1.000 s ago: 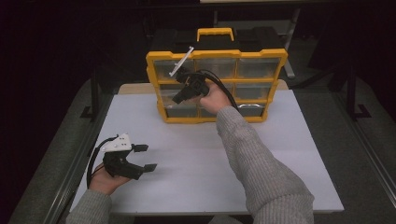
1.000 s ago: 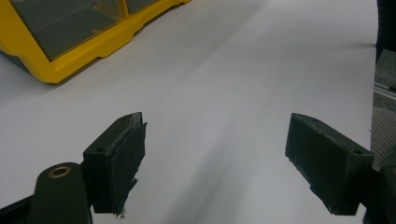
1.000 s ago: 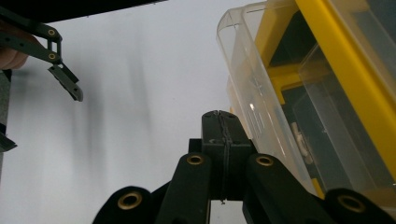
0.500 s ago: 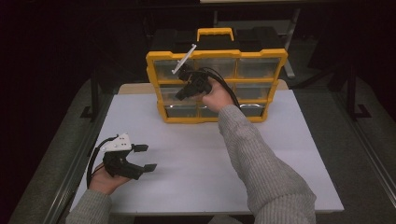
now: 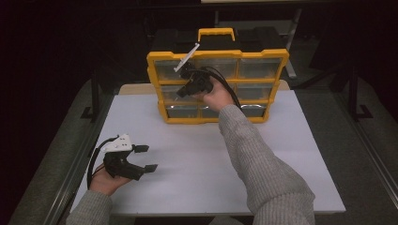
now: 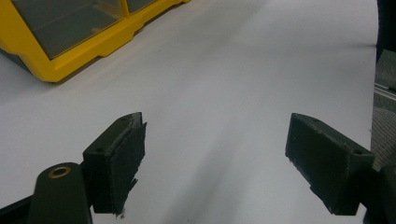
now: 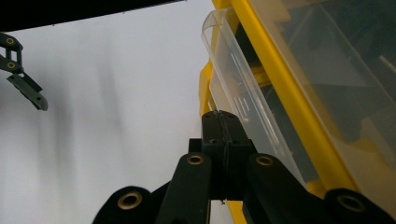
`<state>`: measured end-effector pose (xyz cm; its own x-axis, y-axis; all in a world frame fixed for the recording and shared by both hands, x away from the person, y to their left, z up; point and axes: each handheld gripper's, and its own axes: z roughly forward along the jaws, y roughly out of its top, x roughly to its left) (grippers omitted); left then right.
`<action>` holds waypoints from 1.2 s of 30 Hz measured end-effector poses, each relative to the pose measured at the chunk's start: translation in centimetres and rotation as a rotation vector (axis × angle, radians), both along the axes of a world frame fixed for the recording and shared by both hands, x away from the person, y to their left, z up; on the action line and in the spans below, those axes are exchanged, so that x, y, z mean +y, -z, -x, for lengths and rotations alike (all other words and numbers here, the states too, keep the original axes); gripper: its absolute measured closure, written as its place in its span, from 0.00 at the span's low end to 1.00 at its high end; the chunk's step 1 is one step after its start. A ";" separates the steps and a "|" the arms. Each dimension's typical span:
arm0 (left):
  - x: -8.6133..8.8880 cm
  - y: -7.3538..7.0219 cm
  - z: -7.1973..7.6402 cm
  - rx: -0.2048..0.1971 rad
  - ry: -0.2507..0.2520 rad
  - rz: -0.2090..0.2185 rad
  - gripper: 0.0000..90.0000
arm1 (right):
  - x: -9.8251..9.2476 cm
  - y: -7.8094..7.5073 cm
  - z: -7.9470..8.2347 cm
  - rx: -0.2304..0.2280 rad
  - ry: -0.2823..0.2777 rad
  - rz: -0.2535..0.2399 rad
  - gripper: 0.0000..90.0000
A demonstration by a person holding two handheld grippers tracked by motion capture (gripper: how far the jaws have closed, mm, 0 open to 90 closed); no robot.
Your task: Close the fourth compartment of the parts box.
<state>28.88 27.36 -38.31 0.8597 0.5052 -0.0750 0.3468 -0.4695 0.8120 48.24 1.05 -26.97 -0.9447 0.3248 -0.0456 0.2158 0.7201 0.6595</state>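
Drawer [image 7: 233,88] on the yellow organizer's [image 5: 217,55] left side stands partly pulled out, right gripper [image 7: 224,122] with jaws pressed together at its rim, holding nothing I can confirm; left gripper [image 6: 217,163] waits wide, empty, nearer the counter's [image 5: 197,154] front.

The organizer [image 5: 217,89] stands upright along the desk's [image 5: 291,154] far edge, blocking the middle there. In front of it, the desk lies bare to the near edge and right corners. The left claw [image 5: 143,158] sits by the near left corner.
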 end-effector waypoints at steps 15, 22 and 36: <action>0.0 0.0 0.0 0.001 0.005 -0.012 0.22 | -1.2 0.4 0.4 0.012 0.012 -0.032 0.94; -0.1 0.0 0.0 0.006 0.000 0.004 0.22 | -3.4 0.9 1.8 0.045 0.010 -0.082 0.87; -0.4 0.2 -0.2 0.013 -0.006 -0.002 0.21 | -7.9 2.1 3.7 0.042 0.026 -0.159 0.72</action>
<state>29.07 27.00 -38.49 0.8557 0.5104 -0.0849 0.3598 -0.4689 0.8067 44.59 -6.81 -29.03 -0.9359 0.3491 0.0476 0.2627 0.6013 0.7546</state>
